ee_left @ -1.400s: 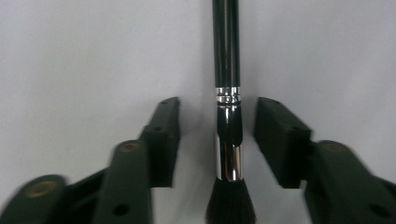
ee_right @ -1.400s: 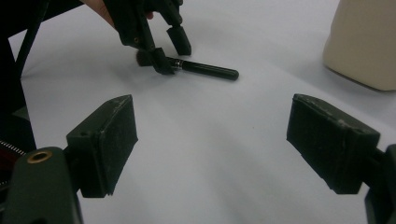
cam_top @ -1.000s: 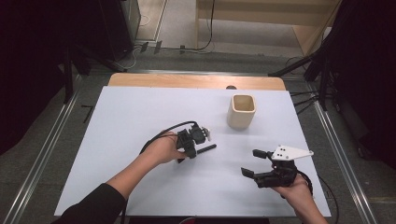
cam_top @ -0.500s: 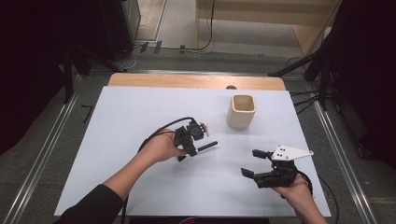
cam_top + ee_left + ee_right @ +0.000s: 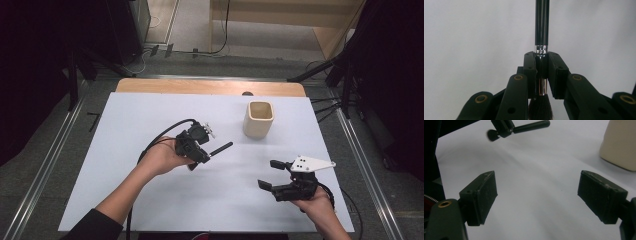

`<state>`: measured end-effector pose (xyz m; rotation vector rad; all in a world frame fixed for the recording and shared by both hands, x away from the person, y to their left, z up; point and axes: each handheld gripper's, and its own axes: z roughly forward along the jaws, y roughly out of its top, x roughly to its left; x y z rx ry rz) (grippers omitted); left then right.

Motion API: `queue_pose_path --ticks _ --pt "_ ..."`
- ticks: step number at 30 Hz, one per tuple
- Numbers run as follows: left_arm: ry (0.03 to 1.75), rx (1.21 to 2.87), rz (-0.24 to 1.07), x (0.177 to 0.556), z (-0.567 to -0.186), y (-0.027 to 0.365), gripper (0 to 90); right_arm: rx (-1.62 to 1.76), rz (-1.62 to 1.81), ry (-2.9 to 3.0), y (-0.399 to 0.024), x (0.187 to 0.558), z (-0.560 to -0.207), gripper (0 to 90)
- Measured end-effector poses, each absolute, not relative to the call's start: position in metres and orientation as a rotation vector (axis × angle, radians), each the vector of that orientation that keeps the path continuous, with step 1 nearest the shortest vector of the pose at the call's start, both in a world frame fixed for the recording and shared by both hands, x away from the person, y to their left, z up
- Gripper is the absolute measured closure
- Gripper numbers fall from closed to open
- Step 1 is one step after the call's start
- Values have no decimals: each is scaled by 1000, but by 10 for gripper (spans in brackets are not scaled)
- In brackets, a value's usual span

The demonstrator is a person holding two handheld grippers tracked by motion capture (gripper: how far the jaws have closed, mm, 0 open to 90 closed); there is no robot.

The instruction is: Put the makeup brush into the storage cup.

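The brush [image 5: 541, 37], a black-handled one with a shiny metal ferrule and a tuft of dark bristles, is clamped in the left tongs [image 5: 196, 150], whose two black jaws press on the ferrule from either side. In the left gripper view the bristles hang at the near end, below the pads, and the long handle runs straight away from the camera over the white tabletop [image 5: 150, 115]. From the high view the brush sits left of the tabletop's middle, with its handle sticking out of the tongs towards the right and slightly away from the person; the right gripper view shows it off the surface, handle and bristle tuft both in the air. A black cable loops from the left tongs back over the hand that holds them. A beige cup [image 5: 259, 119], squarish with an open top, stands upright farther back and to the right, near the brush's handle tip but apart from it. The right tongs [image 5: 274, 175] rest low at the near right of the tabletop in the person's other hand, with a grey three-cornered plate on top; their jaws stand wide apart with nothing between them.
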<state>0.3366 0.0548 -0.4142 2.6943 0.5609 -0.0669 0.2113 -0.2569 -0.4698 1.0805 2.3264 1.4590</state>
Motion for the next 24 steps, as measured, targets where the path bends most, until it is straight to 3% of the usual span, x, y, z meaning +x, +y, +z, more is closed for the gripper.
queue_pose_path --ticks 24 --pt "540 2588 -66 298 -412 97 783 992 1461 2383 -243 214 -466 140"
